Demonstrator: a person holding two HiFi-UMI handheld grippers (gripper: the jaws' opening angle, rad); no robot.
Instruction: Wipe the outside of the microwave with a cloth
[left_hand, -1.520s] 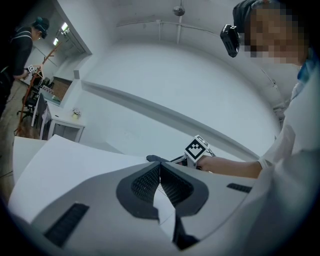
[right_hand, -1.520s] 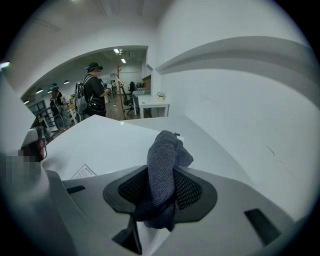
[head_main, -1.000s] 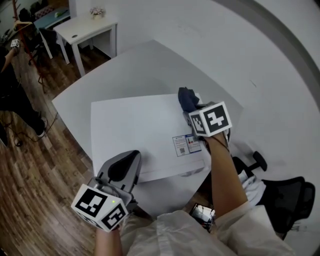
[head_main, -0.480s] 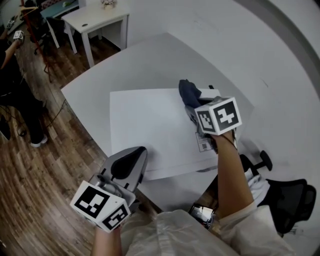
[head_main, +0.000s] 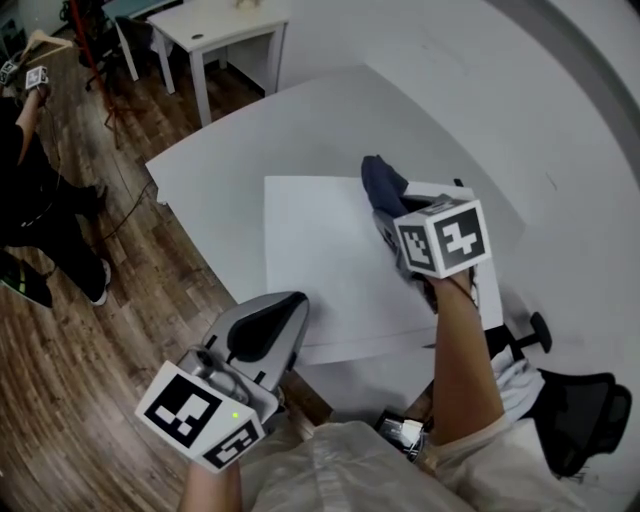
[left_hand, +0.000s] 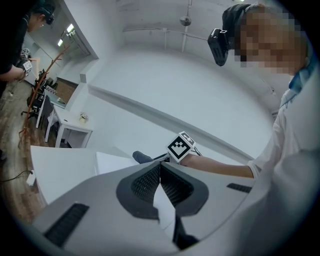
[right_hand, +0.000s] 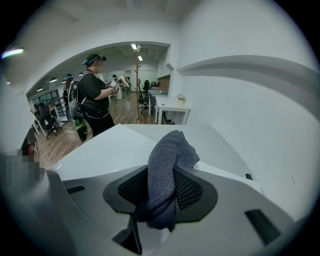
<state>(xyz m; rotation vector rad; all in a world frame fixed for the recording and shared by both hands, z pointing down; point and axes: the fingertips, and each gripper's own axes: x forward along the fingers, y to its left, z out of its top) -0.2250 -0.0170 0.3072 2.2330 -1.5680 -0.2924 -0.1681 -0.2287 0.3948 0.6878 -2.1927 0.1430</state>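
Note:
The microwave (head_main: 330, 265) shows as a white box top on a white table (head_main: 215, 170). My right gripper (head_main: 392, 215) rests over the far middle of that top and is shut on a dark blue cloth (head_main: 381, 184). The cloth bunches up between the jaws and pokes out past them in the right gripper view, cloth (right_hand: 167, 167), right gripper (right_hand: 162, 187). My left gripper (head_main: 278, 315) is shut and holds nothing, by the microwave's near left corner. In the left gripper view my left gripper (left_hand: 160, 172) has its jaws together, and the cloth (left_hand: 141, 157) lies beyond them.
A small white desk (head_main: 215, 20) stands at the back on the wood floor (head_main: 90, 340). A person in dark clothes (head_main: 30, 200) stands at the left. A black office chair (head_main: 580, 410) is at the lower right, and a grey wall (head_main: 480, 90) runs behind the table.
Both grippers have shifted left relative to the microwave. The right one carried the cloth from the top's far right corner to the middle of its far edge. Neither grip changed.

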